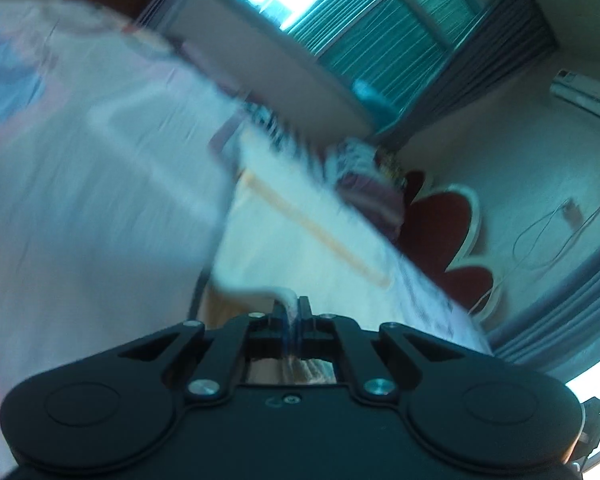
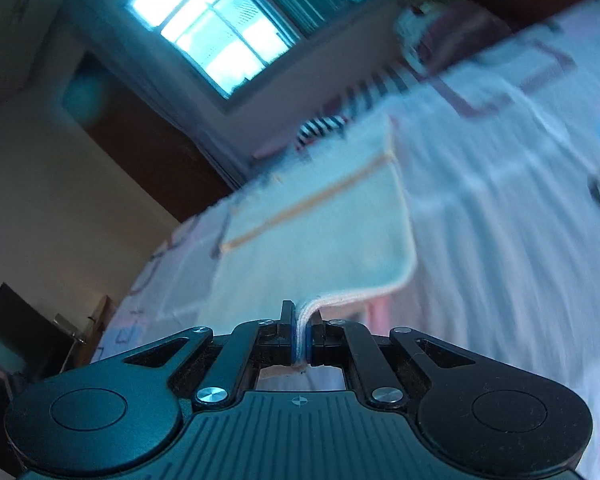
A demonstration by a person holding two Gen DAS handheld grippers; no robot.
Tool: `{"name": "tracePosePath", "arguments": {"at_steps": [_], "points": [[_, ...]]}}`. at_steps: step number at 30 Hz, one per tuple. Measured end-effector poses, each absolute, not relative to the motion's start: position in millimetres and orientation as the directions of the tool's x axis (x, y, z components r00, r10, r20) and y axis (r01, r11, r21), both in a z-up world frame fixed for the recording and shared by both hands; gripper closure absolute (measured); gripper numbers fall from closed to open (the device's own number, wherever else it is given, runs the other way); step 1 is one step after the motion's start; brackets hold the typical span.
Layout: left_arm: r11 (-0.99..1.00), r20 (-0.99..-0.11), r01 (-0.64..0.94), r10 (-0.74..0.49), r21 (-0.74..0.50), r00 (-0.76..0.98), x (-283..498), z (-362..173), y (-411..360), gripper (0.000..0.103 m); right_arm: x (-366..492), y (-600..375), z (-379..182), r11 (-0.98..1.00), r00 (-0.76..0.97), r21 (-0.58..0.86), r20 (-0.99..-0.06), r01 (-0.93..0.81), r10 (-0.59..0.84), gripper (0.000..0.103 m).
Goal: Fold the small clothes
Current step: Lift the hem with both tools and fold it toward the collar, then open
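Observation:
A small pale cloth (image 2: 320, 232) with an orange stripe lies spread on the bed. My right gripper (image 2: 300, 332) is shut on its near edge, the hem bunched between the jaws. In the left wrist view the same cloth (image 1: 300, 240) stretches away from my left gripper (image 1: 294, 312), which is shut on another part of its near edge. Both views are tilted and blurred by motion.
The bed has a pale printed sheet (image 2: 500, 200). A striped black-and-white item (image 2: 320, 124) lies at the far edge of the bed. A window (image 2: 208, 28) and curtains (image 1: 380, 40) are on the far wall. A red headboard (image 1: 440, 224) stands to the right in the left wrist view.

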State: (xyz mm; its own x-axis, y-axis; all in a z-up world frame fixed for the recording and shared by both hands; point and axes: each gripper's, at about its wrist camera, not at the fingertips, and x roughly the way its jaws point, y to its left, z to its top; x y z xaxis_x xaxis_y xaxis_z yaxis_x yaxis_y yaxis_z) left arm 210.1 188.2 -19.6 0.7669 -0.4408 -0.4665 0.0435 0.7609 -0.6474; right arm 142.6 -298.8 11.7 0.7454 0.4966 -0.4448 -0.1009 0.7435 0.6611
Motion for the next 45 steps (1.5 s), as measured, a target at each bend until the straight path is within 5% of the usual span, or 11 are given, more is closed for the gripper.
{"name": "tracePosePath", "arguments": {"at_steps": [12, 19, 31, 32, 33, 34, 35, 36, 38, 41, 45], "points": [[0.808, -0.402, 0.111, -0.401, -0.579, 0.823, 379, 70, 157, 0.100, 323, -308, 126, 0.789, 0.837, 0.592, -0.338, -0.165, 0.429, 0.100], [0.835, -0.563, 0.028, -0.394, -0.549, 0.727, 491, -10, 138, 0.100, 446, -318, 48, 0.785, 0.786, 0.613, -0.441, -0.090, 0.434, 0.100], [0.858, -0.632, 0.041, -0.409, -0.512, 0.658, 599, -80, 131, 0.095, 555, -342, -58, 0.736, 0.712, 0.677, -0.534, 0.036, 0.456, 0.099], [0.858, -0.629, 0.033, -0.400, -0.512, 0.667, 603, -85, 132, 0.090, 559, -342, -63, 0.737, 0.714, 0.676, -0.528, 0.025, 0.460, 0.092], [0.855, -0.613, 0.030, -0.395, -0.518, 0.684, 604, -87, 133, 0.078, 562, -340, -67, 0.749, 0.714, 0.662, -0.534, 0.021, 0.452, 0.062], [0.851, -0.594, 0.023, -0.386, -0.525, 0.706, 604, -88, 135, 0.056, 562, -340, -67, 0.774, 0.728, 0.633, -0.542, 0.025, 0.420, 0.040], [0.856, -0.583, 0.007, -0.358, -0.517, 0.730, 601, -87, 137, 0.047, 559, -339, -65, 0.795, 0.762, 0.606, -0.526, 0.024, 0.378, 0.018], [0.868, -0.574, -0.009, -0.320, -0.497, 0.754, 599, -84, 139, 0.037, 554, -342, -65, 0.798, 0.794, 0.602, -0.487, 0.004, 0.364, 0.018], [0.870, -0.557, 0.001, -0.316, -0.493, 0.768, 595, -83, 143, 0.038, 552, -351, -68, 0.773, 0.791, 0.635, -0.471, -0.003, 0.390, 0.023], [0.905, -0.596, 0.046, -0.316, -0.422, 0.738, 596, -83, 138, 0.048, 552, -352, -72, 0.800, 0.764, 0.599, -0.498, -0.039, 0.410, 0.046], [0.950, -0.682, 0.098, -0.282, -0.296, 0.675, 601, -87, 122, 0.058, 555, -345, -81, 0.838, 0.729, 0.543, -0.549, -0.060, 0.408, 0.049]]}}
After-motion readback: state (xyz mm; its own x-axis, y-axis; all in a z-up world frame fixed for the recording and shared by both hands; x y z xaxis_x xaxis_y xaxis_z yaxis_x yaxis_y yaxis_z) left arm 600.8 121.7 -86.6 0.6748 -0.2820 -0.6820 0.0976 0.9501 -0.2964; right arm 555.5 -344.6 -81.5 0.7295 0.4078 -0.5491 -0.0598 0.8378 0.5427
